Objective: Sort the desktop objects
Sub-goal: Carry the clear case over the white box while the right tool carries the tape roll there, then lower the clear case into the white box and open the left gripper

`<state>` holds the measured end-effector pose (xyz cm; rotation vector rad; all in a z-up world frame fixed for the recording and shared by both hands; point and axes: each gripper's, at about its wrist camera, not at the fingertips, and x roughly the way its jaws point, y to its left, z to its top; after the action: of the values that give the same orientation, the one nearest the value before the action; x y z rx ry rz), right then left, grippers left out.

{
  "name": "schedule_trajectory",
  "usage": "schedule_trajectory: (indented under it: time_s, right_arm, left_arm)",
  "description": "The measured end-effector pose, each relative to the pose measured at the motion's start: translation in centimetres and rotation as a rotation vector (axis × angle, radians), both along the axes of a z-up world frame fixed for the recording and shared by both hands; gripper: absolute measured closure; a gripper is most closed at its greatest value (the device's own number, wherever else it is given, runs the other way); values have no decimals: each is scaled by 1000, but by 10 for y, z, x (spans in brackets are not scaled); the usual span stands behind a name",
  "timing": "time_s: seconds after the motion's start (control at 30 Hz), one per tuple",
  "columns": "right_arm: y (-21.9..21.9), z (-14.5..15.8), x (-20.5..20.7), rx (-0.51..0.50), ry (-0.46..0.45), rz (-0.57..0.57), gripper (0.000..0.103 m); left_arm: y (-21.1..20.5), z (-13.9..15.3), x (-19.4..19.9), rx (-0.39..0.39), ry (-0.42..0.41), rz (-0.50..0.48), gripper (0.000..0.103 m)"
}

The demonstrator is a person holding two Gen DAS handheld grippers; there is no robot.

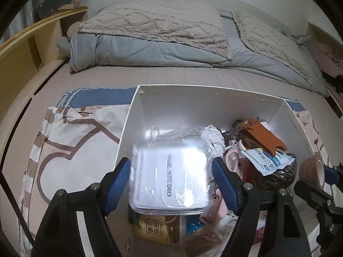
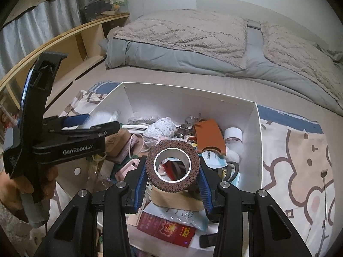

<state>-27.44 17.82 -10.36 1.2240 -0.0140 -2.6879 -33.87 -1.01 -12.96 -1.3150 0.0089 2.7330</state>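
Tape roll (image 2: 172,167) — light, springy, rough-sided — sits clamped across its flanks in the right gripper (image 2: 173,178) above the white box (image 2: 256,141), while the left gripper (image 1: 172,183) straddles a glossy, slippery-looking packet (image 1: 171,177), contact unclear.

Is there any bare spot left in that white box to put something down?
Yes: the box floor along its far wall is bare, behind the clear packet. The right side is piled around the orange case. The printed cloth left of the box is free too.
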Motion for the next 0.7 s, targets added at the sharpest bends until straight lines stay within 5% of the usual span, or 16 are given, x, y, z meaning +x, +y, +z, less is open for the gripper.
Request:
schedule_trajectory:
  time_s: [0.7]
  right_arm:
    - [-22,-7,-20,-42,-47,-25,59]
  left_arm:
    - [-28,28,30,63,136,-26,16]
